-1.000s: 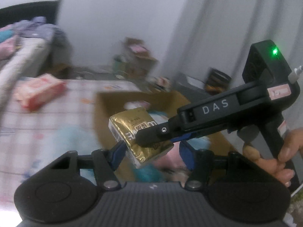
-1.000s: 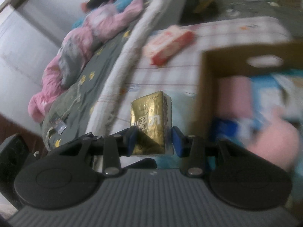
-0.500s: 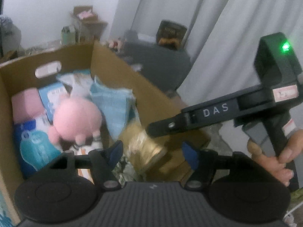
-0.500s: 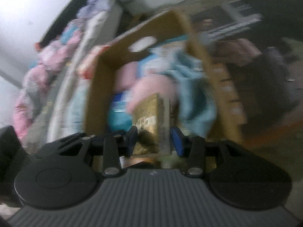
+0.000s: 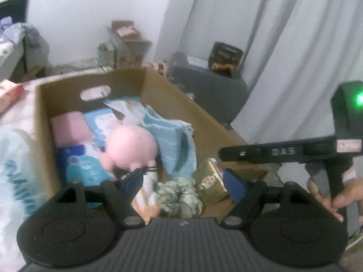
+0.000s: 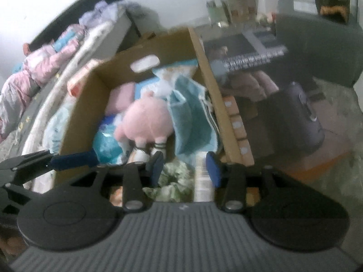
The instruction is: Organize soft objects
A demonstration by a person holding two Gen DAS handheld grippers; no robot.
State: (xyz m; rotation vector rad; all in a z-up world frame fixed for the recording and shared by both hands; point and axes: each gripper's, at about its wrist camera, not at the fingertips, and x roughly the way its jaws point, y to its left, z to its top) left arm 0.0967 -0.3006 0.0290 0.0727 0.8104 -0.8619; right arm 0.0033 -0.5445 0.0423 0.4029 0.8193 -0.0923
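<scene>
Gold pack (image 5: pixel 209 180) in cardboard box (image 5: pixel 204 115), below right gripper (image 6: pixel 185 166) fingers (spread)

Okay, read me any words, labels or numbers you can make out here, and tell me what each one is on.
"DAS": on the arm of the right gripper, seen from the left wrist view.
Gold tissue pack in the cardboard box: printed label, too blurred to read.
Dark bag on the grey chair: gold lettering, too blurred to read.
Blue packets in the box: print unreadable.

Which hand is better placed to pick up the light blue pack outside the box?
Left. The open left gripper is on the side nearest the light blue pack; the right gripper is over the box, farther away.
</scene>
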